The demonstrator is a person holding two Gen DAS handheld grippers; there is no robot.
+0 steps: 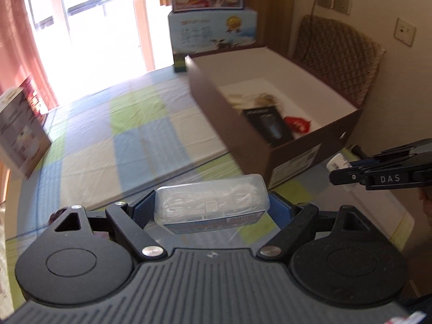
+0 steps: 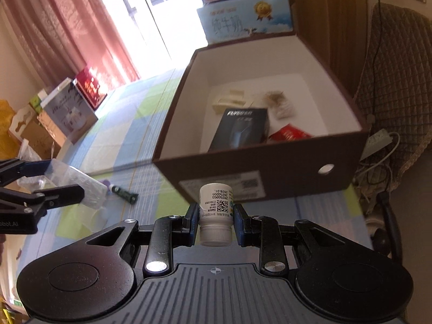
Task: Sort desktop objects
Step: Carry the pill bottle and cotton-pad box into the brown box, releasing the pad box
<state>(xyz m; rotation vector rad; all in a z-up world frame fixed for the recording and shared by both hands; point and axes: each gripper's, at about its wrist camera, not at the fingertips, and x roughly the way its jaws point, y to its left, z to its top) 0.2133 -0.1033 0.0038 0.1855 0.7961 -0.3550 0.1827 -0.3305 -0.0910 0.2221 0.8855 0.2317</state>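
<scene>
My left gripper (image 1: pixel 212 206) is shut on a clear plastic case (image 1: pixel 212 202) with white earphones inside, held above the checked tablecloth. My right gripper (image 2: pixel 215 216) is shut on a small white pill bottle (image 2: pixel 216 210), cap toward the camera. The brown cardboard box (image 2: pixel 297 175) with a white inside stands just beyond both grippers. In it lie a black shaver box (image 2: pixel 243 127), a red packet (image 2: pixel 290 135) and some pale small items (image 2: pixel 229 98). In the left wrist view the right gripper (image 1: pixel 348 170) shows at the right edge with the bottle (image 1: pixel 337 162).
A dark green tube (image 2: pixel 124 193) lies on the tablecloth (image 1: pixel 108 140) near the left gripper (image 2: pixel 54 186). Printed cartons (image 1: pixel 213 31) stand behind the brown box. More boxes (image 2: pixel 70 113) line the table's left edge. A quilted chair (image 1: pixel 337 62) stands to the right.
</scene>
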